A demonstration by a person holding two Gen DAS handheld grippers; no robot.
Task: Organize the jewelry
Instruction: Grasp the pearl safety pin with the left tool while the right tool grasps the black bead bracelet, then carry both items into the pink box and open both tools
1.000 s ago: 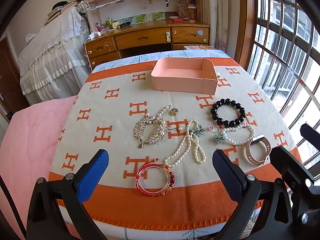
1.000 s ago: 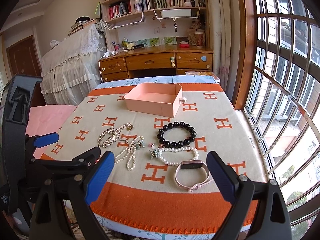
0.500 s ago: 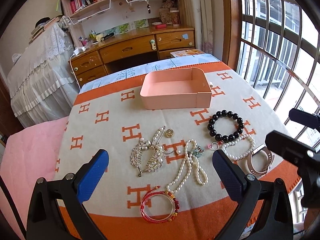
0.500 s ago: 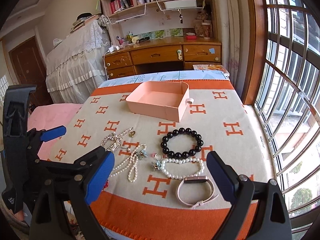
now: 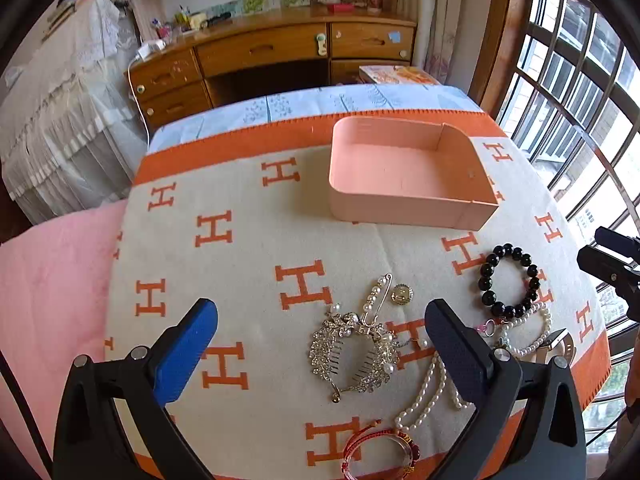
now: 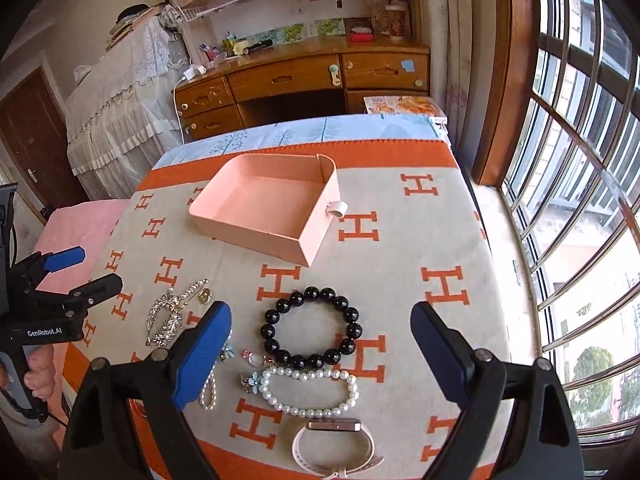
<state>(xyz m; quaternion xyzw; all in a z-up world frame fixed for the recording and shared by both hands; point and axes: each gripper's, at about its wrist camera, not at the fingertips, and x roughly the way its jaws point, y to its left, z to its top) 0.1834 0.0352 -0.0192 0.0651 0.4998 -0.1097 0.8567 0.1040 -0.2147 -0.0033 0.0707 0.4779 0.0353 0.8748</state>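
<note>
Two grippers hover spread wide, holding nothing: left gripper [image 5: 320,344] above the rhinestone hair comb [image 5: 354,354], right gripper [image 6: 320,340] above the black bead bracelet [image 6: 312,332]. One pink tray [image 6: 248,230] sits far, bare blanket [image 6: 420,240] to its right.

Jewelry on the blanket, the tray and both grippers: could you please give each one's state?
Pink rectangular tray: empty.
Black bead bracelet: flat, outside tray.
White pearl bracelet: flat, outside tray.
Silver rhinestone hair comb: flat, outside tray.
Pink watch band: closed loop.
Left gripper: open, empty.
Right gripper: open, empty.
</note>
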